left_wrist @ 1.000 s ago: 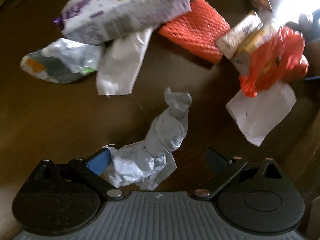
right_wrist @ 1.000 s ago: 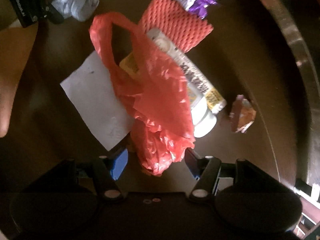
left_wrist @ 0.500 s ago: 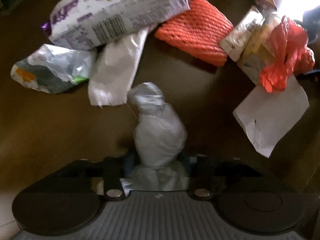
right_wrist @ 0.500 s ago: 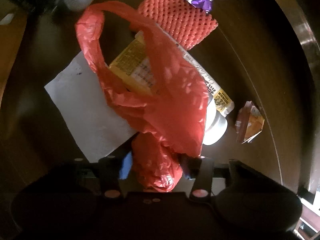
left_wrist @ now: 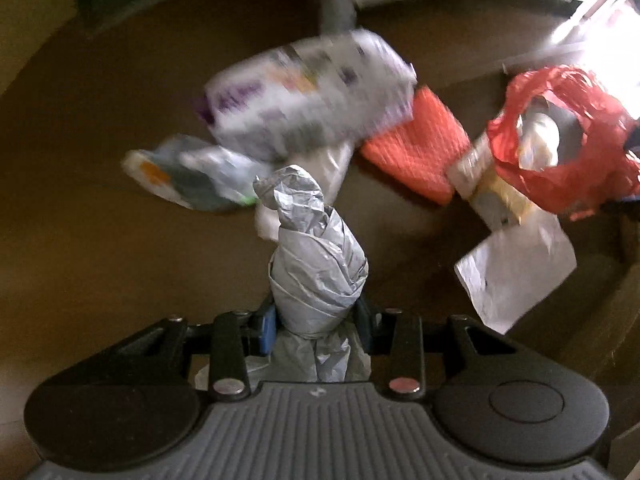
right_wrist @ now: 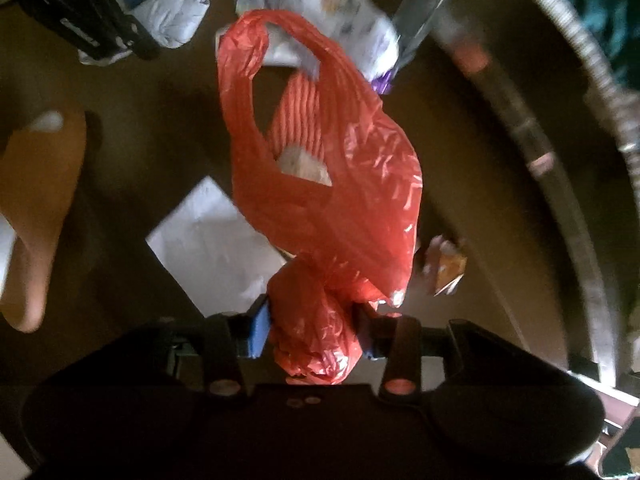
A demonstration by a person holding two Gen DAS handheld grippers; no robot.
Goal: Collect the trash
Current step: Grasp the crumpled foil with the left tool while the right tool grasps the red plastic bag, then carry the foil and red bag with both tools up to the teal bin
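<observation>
In the left wrist view a twisted wad of grey plastic (left_wrist: 316,256) hangs upright above the brown table (left_wrist: 100,240). My left gripper (left_wrist: 316,320) is shut on its lower end. In the right wrist view a red plastic bag (right_wrist: 340,208) dangles with its handle loop open. My right gripper (right_wrist: 310,328) grips its bunched knot, and the jaws are still closing on it. The same red bag (left_wrist: 560,184) shows at the right in the left wrist view. The grey wad (right_wrist: 176,12) and the left gripper (right_wrist: 80,12) appear at the top left of the right wrist view.
Left on the table are a white-and-purple package (left_wrist: 304,96), an orange foam net (left_wrist: 416,152), a white paper sheet (left_wrist: 520,272), a green-orange wrapper (left_wrist: 188,176), a yellow box (left_wrist: 496,196) and a small brown wrapper (right_wrist: 444,264). A metal rim (right_wrist: 560,184) curves around the right. A person's forearm (right_wrist: 36,208) is at the left.
Both grippers went from open to shut, the left on the grey wad, the right on the red bag. Both then rose, and the trash on the table now looks smaller and farther below.
</observation>
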